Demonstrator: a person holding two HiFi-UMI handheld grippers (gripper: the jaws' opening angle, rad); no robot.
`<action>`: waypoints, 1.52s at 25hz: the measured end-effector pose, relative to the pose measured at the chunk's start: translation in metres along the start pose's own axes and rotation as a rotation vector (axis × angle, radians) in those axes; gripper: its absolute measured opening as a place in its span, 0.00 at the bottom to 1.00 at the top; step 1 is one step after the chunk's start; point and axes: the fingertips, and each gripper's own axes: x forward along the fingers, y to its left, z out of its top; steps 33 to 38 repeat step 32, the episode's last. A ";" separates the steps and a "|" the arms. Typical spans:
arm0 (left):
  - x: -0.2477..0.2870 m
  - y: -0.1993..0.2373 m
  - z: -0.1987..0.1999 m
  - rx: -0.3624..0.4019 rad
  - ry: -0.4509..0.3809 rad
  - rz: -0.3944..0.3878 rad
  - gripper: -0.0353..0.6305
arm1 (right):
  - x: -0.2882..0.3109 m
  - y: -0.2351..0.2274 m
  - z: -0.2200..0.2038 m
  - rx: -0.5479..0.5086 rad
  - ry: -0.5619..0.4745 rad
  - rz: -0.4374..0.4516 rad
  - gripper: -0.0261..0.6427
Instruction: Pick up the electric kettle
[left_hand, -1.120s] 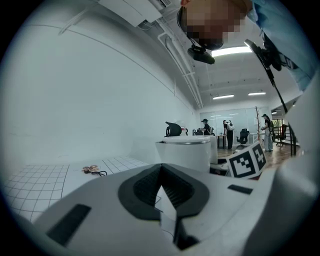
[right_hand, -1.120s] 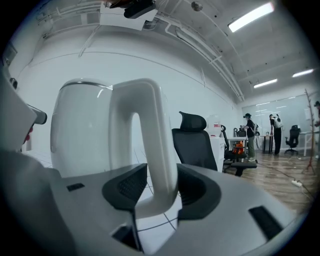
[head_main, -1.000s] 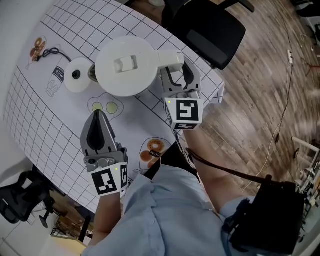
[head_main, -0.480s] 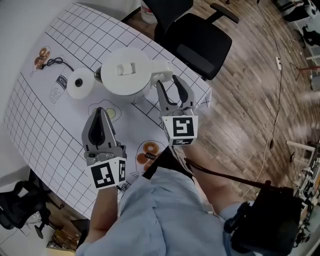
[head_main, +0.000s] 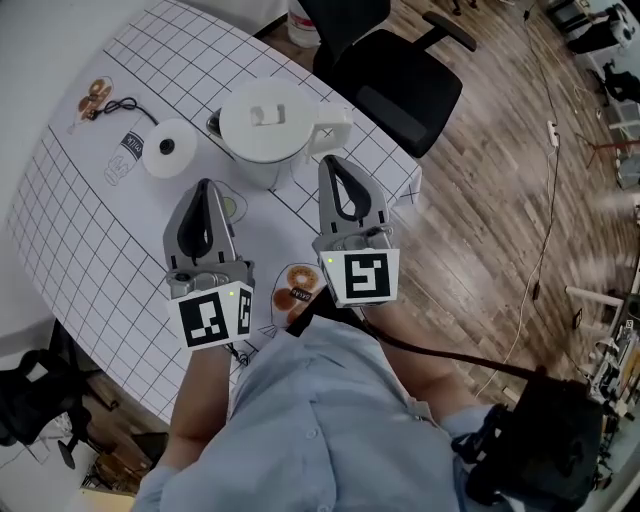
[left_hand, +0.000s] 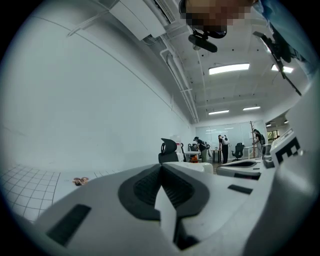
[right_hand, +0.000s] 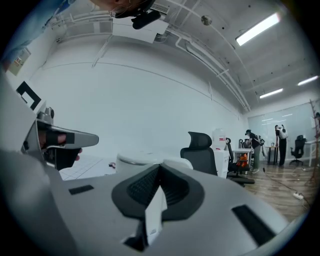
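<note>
The left gripper (head_main: 205, 186) and right gripper (head_main: 331, 162) point level, jaws pressed together, empty. The kettle (head_main: 265, 120) stands upright, its handle (head_main: 334, 118) toward the chair (head_main: 400, 85).

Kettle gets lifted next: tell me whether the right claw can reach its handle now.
Probably yes. The right claw points at the handle of the kettle, with only table between them; its jaws are shut, so they must open first.

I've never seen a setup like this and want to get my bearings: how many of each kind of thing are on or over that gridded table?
Electric kettle: 1
Round white base: 1
Black cable: 1
Tongs: 2, the left tongs and the right tongs, both shut and empty
Total: 5
</note>
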 end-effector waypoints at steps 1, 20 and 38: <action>0.000 0.000 0.001 0.001 -0.004 -0.001 0.05 | 0.000 0.002 0.004 0.003 -0.017 0.003 0.04; -0.002 0.008 0.007 0.000 -0.023 0.010 0.05 | 0.001 0.021 0.025 0.014 -0.068 0.040 0.04; -0.001 0.008 0.007 0.007 -0.023 0.022 0.05 | 0.003 0.021 0.028 0.017 -0.083 0.057 0.04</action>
